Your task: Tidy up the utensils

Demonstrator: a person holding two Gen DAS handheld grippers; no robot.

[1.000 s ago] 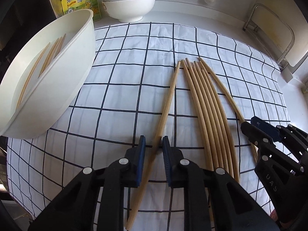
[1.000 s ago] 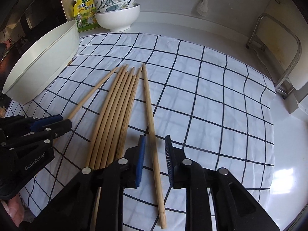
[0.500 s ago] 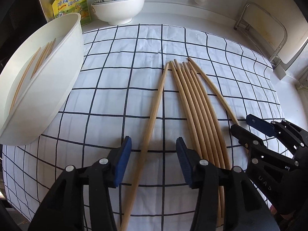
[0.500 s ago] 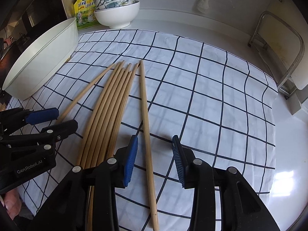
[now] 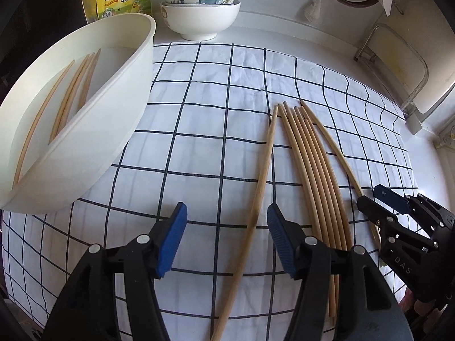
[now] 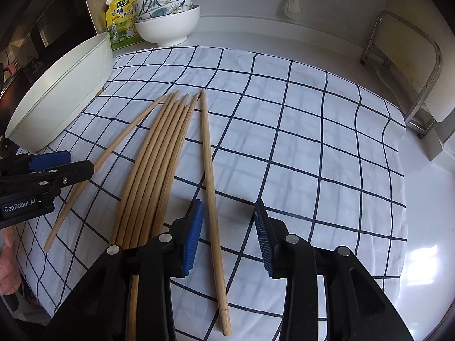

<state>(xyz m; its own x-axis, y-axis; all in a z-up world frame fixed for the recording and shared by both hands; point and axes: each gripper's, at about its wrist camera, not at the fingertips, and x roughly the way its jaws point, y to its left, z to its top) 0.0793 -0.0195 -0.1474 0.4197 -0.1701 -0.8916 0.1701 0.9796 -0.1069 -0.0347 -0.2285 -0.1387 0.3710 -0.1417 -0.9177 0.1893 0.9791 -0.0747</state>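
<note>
tongs, left (image 5: pixel 226 237) just widened, both open astride loose chopsticks (image 5: pixel 257 210), seemingly untouched.

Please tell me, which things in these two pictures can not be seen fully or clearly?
- Bundle of chopsticks: near ends hidden behind the right gripper, right wrist view.
- Single chopstick: near end cut off by the bottom edge, left wrist view.
- White tub: its inside hidden by its own wall, right wrist view.
</note>
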